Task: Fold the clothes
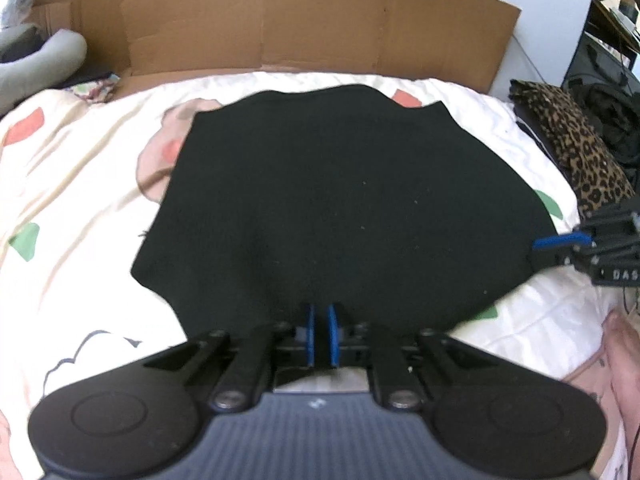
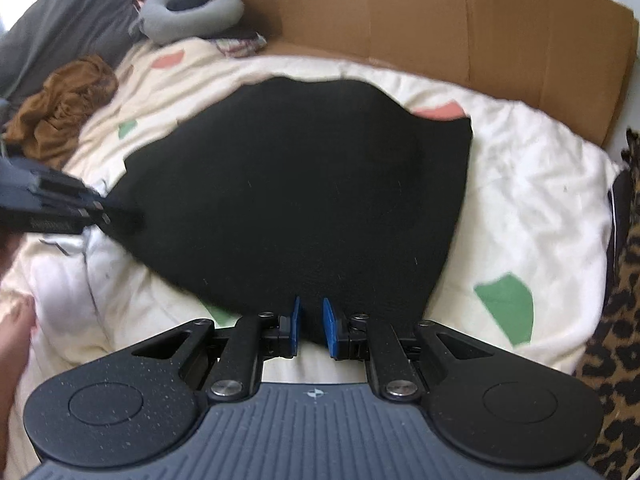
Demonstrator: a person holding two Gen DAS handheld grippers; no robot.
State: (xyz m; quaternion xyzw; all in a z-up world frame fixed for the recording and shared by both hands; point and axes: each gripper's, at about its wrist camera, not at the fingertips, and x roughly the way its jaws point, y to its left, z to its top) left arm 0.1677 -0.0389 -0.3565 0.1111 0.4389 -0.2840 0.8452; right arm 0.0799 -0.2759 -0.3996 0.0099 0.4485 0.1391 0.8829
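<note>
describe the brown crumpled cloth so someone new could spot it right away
Start at the bed with the white quilt and the black garment spread on it. Look past the garment's far left side, near the grey pillow. The brown cloth lies there bunched up, the only rust-brown heap, unlike the flat black piece.

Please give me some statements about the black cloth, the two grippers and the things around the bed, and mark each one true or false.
1. The black garment lies spread on a bedcover with coloured patches. True.
2. The left gripper hangs away from the garment with its fingers wide open. False: its fingers are shut on the near edge.
3. The right gripper pinches the garment's near edge. True.
4. A cardboard sheet stands behind the bed. True.
5. The leopard-print fabric lies on top of the black garment. False: it lies apart, at the bed's side.
</note>
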